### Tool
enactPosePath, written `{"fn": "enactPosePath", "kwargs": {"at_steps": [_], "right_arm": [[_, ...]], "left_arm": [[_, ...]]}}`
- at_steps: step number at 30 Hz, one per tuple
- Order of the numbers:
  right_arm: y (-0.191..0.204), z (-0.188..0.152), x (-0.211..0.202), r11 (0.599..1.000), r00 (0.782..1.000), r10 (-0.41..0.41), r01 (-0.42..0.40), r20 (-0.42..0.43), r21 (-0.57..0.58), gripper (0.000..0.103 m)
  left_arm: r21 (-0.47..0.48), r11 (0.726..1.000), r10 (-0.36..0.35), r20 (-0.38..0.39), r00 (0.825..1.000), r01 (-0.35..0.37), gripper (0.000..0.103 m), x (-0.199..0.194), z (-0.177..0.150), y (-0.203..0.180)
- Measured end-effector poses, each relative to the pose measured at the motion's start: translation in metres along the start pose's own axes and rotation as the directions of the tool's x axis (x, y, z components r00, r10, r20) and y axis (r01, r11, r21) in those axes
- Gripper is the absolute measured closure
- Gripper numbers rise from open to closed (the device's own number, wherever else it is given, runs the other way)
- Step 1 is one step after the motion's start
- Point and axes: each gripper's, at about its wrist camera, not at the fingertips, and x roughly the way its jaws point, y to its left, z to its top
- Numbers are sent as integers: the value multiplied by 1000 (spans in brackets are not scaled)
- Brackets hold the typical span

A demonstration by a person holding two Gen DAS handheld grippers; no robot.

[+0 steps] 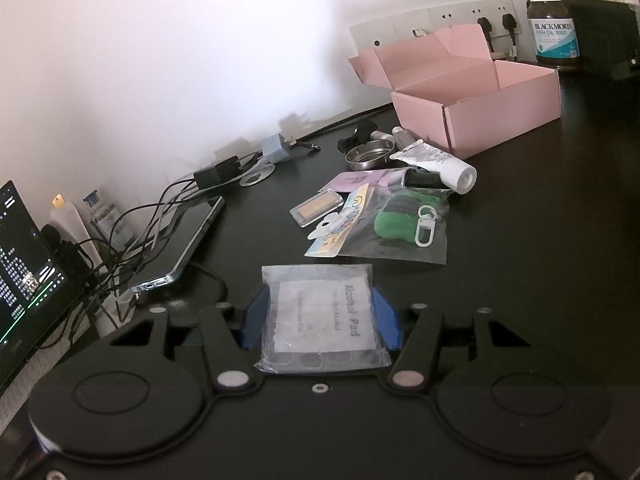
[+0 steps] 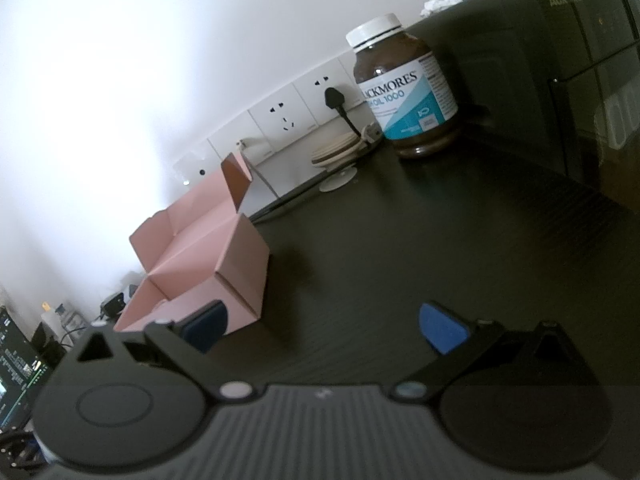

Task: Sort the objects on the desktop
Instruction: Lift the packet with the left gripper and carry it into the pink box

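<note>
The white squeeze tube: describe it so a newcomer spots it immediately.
Find the open pink box on the black desk. In the clutter at its front corner, the white squeeze tube lies flat beside a metal ring. Only it has a crimped end and round cap.

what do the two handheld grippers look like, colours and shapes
Both match: the left gripper and right gripper each have a black body with two round discs, black angled linkage bars with silver pivot pins, and blue fingers. The right one's top is ribbed. No cables, sleeves or hands are visible.
</note>
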Motion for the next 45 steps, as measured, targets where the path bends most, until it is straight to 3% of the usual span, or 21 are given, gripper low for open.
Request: {"fn": "enactPosePath", "kwargs": {"at_steps": [20, 24, 28, 35, 40, 45], "right_arm": [[0, 0, 0, 1000, 1000, -2, 2, 0, -1, 1], [0, 0, 0, 1000, 1000, -2, 2, 1, 0, 1], [-1, 1, 1, 1000, 1000, 5, -5, -2, -1, 1], [-3, 1, 0, 1000, 1000, 18, -18, 2, 5, 1], [-5, 1, -1, 1000, 1000, 29, -29, 9, 9, 1], [-4, 1, -1, 999, 999, 44, -45, 10, 5, 1]], "left_arm": [[17, 999, 48, 73, 996, -50, 46, -12, 5, 0], [-54, 998, 39, 106, 994, -34, 46, -15, 15, 19], [-40, 999, 33, 155, 987, -27, 46, -14, 39, 22], [-69, 993, -80, 254, 964, 101, 46, 4, 117, -6], [-102, 964, -220, 220, 950, 246, 46, 38, 166, -49], [-160, 933, -293, 175, 940, 321, 46, 76, 194, -91]]}}
